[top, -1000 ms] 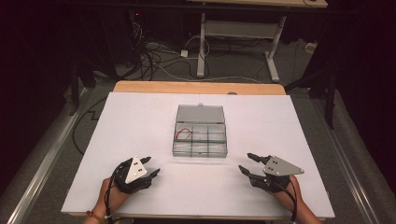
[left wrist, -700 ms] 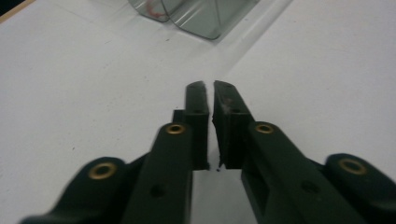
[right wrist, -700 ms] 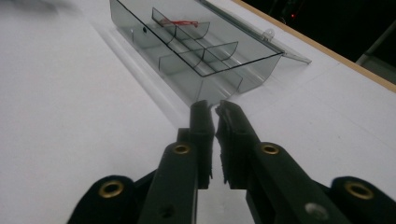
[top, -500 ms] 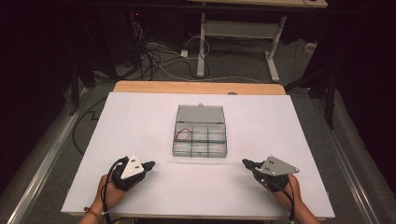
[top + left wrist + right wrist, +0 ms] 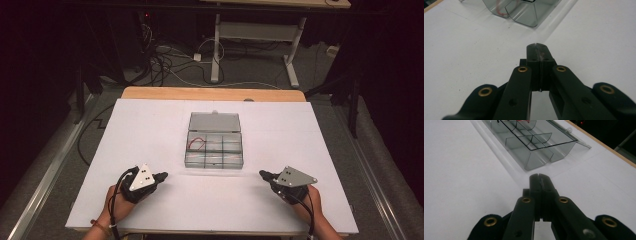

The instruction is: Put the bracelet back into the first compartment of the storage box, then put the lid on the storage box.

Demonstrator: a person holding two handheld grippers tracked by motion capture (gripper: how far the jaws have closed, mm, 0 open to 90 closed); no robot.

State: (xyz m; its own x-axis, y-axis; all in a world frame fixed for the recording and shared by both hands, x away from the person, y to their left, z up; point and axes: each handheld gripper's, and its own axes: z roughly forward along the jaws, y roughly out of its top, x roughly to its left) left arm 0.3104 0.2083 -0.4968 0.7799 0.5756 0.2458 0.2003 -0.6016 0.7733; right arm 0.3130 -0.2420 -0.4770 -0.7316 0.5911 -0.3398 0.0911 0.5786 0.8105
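1. Left gripper (image 5: 161,176): jaws closed on nothing, resting low on the white worktop (image 5: 150,130).
2. Right gripper (image 5: 263,174): same, empty.
3. Clear compartment box (image 5: 215,145): lid open, mid-worktop, between both grippers and apart from them.

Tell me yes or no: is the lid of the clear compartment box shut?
No. In the high view the clear compartment box lies with its lid folded back flat on the table, compartments uncovered.
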